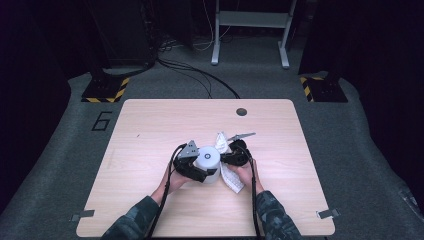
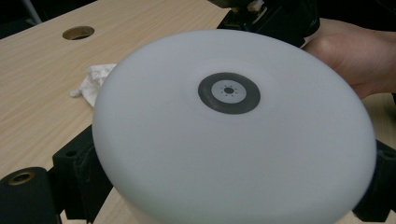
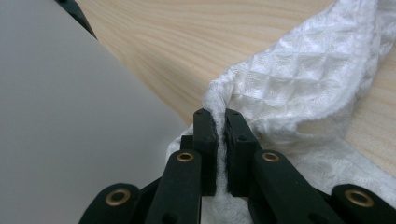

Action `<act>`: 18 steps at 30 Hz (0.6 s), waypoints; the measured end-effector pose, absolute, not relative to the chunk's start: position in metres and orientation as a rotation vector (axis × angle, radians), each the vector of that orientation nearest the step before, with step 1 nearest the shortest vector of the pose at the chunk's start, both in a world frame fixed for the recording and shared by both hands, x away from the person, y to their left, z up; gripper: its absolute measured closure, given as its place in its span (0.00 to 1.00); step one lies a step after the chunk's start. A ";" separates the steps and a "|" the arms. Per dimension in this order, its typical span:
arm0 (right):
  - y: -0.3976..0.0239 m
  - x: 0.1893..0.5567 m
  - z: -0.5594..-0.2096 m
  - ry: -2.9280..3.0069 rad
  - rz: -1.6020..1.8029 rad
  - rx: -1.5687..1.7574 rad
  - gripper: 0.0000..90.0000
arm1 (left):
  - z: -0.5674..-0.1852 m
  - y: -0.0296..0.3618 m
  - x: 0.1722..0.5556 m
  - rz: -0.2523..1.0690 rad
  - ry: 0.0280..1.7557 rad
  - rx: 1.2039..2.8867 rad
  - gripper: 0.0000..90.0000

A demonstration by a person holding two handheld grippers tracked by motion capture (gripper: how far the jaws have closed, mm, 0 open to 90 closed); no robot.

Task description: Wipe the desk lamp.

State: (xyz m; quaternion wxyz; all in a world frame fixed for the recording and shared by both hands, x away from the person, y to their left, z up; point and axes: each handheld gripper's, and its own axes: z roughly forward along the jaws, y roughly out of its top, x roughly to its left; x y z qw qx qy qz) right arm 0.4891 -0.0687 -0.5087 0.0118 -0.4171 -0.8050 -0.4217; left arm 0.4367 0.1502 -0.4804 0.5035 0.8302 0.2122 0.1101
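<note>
White cylinder [image 1: 208, 161] stood upright near table [image 1: 150, 130] centre, clamped at its sides between wide-set jaws of left gripper [image 1: 196, 165]; dark ring with small sun-like mark printed on top face [image 2: 229, 92]. Quilted white cloth [image 3: 299, 88] draped just right of cylinder, fold pinched in closed jaws of right gripper [image 3: 221, 116]. Both forearms entered from near edge, hands flanking cylinder. Numeral "6" [image 1: 102, 120] marked on floor.

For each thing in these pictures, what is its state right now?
Left gripper: clamped around the white cylindrical container.
White cylindrical container: upright on the table, held.
Right gripper: shut on the white quilted cloth.
White quilted cloth: crumpled, pinched beside the container.
Light wooden table: carries everything.
</note>
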 end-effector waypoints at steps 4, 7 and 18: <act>-0.067 0.490 -0.510 -2.521 -1.294 -1.303 0.95 | -0.480 0.150 0.437 0.264 0.510 2.009 0.10; -0.067 0.490 -0.509 -2.529 -1.298 -1.298 0.95 | -0.480 0.150 0.437 0.264 0.511 2.009 0.10; -0.075 0.481 -0.476 -2.504 -1.490 -1.225 0.95 | -0.481 0.150 0.437 0.269 0.508 2.007 0.10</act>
